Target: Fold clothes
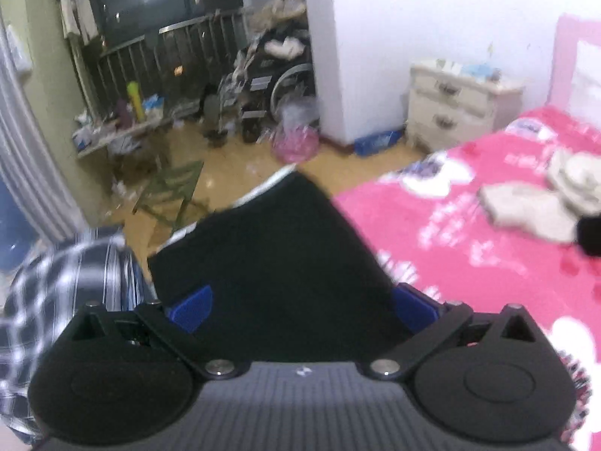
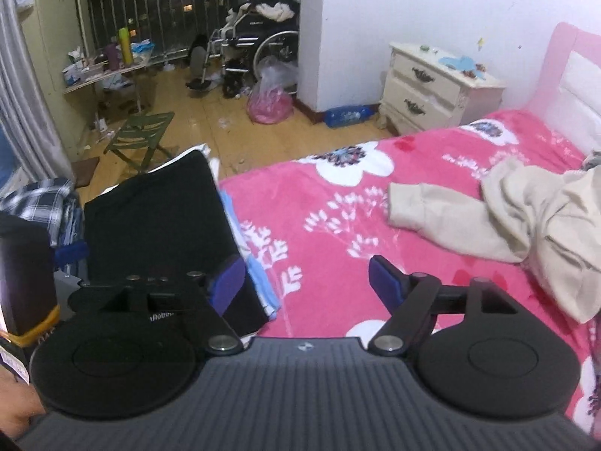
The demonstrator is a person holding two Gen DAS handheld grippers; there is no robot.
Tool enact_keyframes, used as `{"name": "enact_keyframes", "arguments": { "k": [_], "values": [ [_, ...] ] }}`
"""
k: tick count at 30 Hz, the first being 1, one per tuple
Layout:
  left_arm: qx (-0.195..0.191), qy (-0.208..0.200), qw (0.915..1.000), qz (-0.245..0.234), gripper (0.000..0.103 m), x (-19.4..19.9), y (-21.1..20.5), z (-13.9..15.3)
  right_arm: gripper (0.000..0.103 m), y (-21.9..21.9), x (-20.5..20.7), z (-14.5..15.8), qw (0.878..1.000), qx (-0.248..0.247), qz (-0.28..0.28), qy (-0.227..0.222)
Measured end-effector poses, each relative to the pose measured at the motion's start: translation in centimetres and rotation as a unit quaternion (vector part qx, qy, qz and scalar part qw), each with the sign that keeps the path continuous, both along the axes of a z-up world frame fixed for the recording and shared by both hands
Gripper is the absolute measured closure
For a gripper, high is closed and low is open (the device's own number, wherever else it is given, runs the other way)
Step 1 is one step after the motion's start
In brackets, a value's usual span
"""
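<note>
Left gripper [image 1: 300,306]: jaws spread wide, blue pads at either edge of the view. The folded black garment [image 1: 274,248] lies in front of and below them; no pad is seen pressing on it, nothing held.

Right gripper [image 2: 306,282]: jaws well apart, nothing between the pads. It hangs over the pink floral bedspread [image 2: 338,225], with only bedding visible in the gap.

In the right wrist view, the folded black garment [image 2: 157,218] sits at the left edge of the bed, on top of a light blue item [image 2: 263,282] whose edge shows beneath it. A plaid shirt [image 2: 41,197] lies just left of the stack.

A cream garment [image 2: 526,214], unfolded and crumpled, lies on the bedspread to the right, one sleeve stretched toward the middle of the bed, well apart from both grippers.

Background: white nightstand [image 2: 432,90] beside the bed, green folding stool [image 2: 144,137] on the wooden floor, wheelchair [image 2: 259,49] near the railing
</note>
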State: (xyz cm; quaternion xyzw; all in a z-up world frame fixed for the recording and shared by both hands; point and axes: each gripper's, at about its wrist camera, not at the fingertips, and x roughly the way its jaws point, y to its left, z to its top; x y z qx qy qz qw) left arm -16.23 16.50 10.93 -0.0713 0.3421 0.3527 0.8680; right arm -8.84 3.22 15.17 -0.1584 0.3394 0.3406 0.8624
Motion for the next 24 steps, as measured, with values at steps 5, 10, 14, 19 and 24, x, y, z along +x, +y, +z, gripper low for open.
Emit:
{"name": "enact_keyframes", "arguments": {
  "k": [5,10,14,19,24],
  "values": [
    [-0.053,-0.110,0.9925,0.005,0.000,-4.2,0.5,3.7,0.025,-0.2,-0.7,1.2,0.999,-0.022,0.020,-0.015],
    [-0.122,-0.107,0.9856,0.048,0.000,-6.5,2.9,4.5,0.023,0.8,-1.4,1.8,0.998,-0.051,0.033,0.002],
    [-0.113,-0.055,0.9905,0.055,0.000,-7.4,3.1,3.1,0.020,1.4,-3.6,0.7,0.997,-0.035,0.063,-0.011],
    [-0.119,-0.028,0.9914,0.047,0.000,-9.3,2.7,1.8,0.019,1.1,-6.6,-2.3,0.995,-0.016,0.098,0.007],
    [-0.103,-0.025,0.9931,0.048,0.000,-10.3,2.2,1.6,0.019,1.0,-8.9,-2.7,0.990,-0.015,0.139,-0.035]
  ]
}}
